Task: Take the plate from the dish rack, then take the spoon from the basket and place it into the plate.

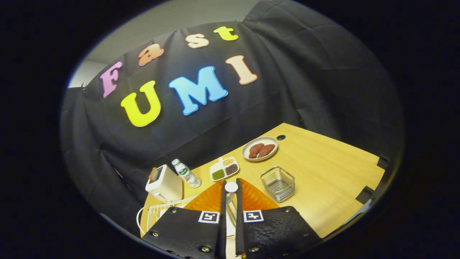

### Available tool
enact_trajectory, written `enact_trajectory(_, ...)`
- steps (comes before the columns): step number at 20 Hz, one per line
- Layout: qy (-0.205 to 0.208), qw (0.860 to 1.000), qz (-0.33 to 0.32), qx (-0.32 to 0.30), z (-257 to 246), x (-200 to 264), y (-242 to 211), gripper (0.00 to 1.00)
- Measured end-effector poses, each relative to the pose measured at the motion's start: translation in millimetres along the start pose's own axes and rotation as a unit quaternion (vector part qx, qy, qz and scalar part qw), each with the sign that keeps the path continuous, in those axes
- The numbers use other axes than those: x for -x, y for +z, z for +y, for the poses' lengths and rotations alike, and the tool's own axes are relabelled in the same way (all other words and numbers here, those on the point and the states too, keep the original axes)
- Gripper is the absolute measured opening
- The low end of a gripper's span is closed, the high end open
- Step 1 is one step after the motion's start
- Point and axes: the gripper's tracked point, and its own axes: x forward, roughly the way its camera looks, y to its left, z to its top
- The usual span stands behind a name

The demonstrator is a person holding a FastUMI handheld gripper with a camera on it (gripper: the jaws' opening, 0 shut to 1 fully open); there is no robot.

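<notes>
**Tool gripping the plate above the tabletop**

The tool (230,201) is holding its fingers nearly closed, pinching the rim of the ribbed orange plate (251,198). The white wire dish rack (158,213) is sitting below to the left. The square metal wire basket (277,183) is standing ahead to the right on the wooden tabletop (330,180).

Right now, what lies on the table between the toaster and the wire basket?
In the gripper view, between the toaster and the wire basket lie a small bottle, a divided dish and the orange plate. The hand-held gripper grips a white spoon.
</notes>
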Motion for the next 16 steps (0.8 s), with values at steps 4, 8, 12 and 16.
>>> enact_trajectory(4, 0.058, 0.997, 0.04, 0.021, 52.6, 26.6, -43.7, 0.1)
enact_trajectory(8, 0.099, 0.991, 0.077, 0.052, 85.6, 52.9, -85.7, 0.1)
enact_trajectory(12, 0.119, 0.984, 0.101, 0.08, 99.3, 69.7, -115.6, 0.1)
enact_trajectory(16, 0.133, 0.98, 0.118, 0.092, 98.8, 78.8, -135.9, 0.1)
